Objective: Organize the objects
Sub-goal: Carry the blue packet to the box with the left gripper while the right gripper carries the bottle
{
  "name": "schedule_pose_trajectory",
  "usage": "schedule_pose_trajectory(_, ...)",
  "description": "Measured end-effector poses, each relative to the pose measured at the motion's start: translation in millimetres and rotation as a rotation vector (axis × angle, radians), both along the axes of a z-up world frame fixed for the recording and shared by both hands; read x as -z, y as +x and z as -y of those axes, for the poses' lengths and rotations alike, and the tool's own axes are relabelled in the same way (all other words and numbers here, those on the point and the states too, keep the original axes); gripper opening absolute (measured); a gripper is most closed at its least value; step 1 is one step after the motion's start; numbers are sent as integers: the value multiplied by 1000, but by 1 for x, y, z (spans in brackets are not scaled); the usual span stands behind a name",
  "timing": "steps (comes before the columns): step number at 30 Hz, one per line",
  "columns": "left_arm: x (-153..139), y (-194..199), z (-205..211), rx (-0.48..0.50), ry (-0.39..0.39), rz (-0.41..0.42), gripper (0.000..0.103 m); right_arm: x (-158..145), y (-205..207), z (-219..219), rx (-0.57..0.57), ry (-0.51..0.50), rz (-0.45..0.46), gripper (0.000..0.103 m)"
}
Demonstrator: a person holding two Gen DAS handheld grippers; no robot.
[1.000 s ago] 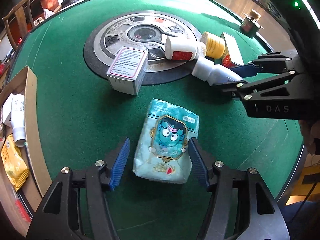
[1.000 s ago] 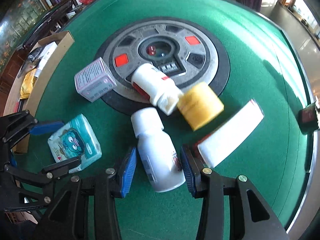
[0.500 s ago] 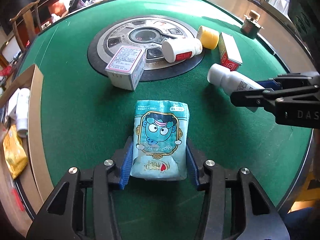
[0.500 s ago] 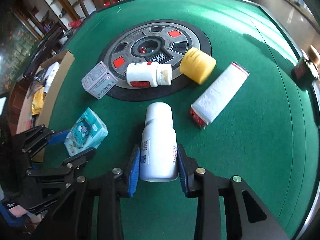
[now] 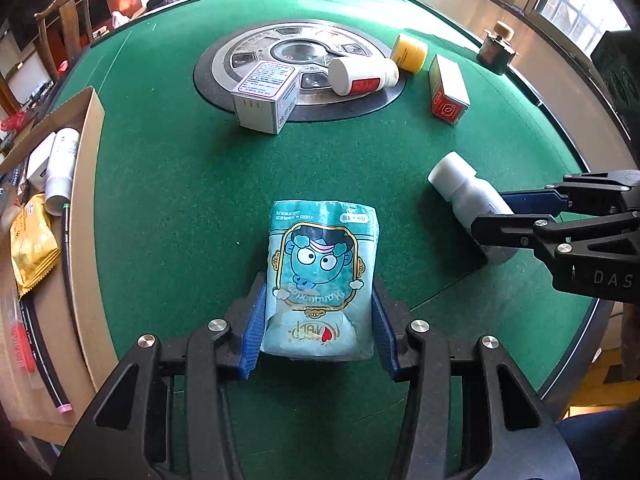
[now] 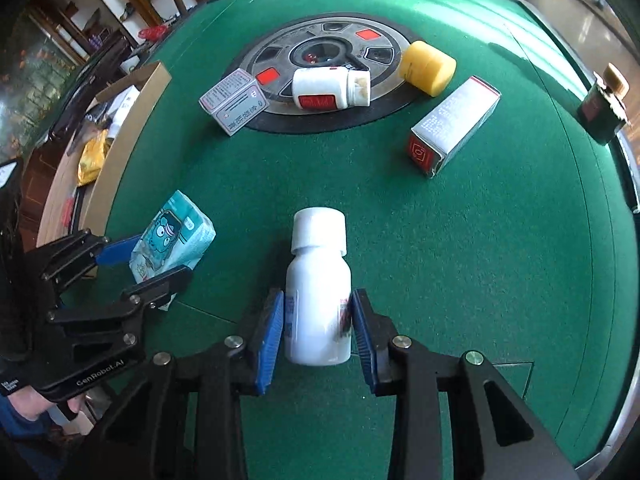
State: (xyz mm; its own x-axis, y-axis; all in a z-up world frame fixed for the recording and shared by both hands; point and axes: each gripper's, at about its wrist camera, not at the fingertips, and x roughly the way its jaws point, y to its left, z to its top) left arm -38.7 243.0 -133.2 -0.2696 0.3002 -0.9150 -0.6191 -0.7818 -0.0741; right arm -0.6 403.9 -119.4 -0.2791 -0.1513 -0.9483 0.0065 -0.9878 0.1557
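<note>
Two grips are seen: the soft tissue pack is clamped low by the left gripper, the rigid white bottle mid-body by the right gripper.

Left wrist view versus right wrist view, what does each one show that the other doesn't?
Only the left wrist view shows the white tube lying in the cardboard box and the tissue pack close up between the left claw. Only the right shows the white bottle gripped head-on by the right claw. Both show the yellow jar and the red-ended carton.
</note>
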Motion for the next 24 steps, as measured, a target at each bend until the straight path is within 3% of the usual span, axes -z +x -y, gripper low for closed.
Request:
schedule_pose_trajectory(8,4,1,-2,9,-31,-33,47,9,-1,5,0,58,9,34)
schedule_pose_trajectory(15,-1,7,4,-11,-20,-72,46,3,9,9,25,26,-19,34)
schedule_pose_trajectory(24,-29,8,25,-47,32,-103,46,-14,12,30,-3,-28,-65,34)
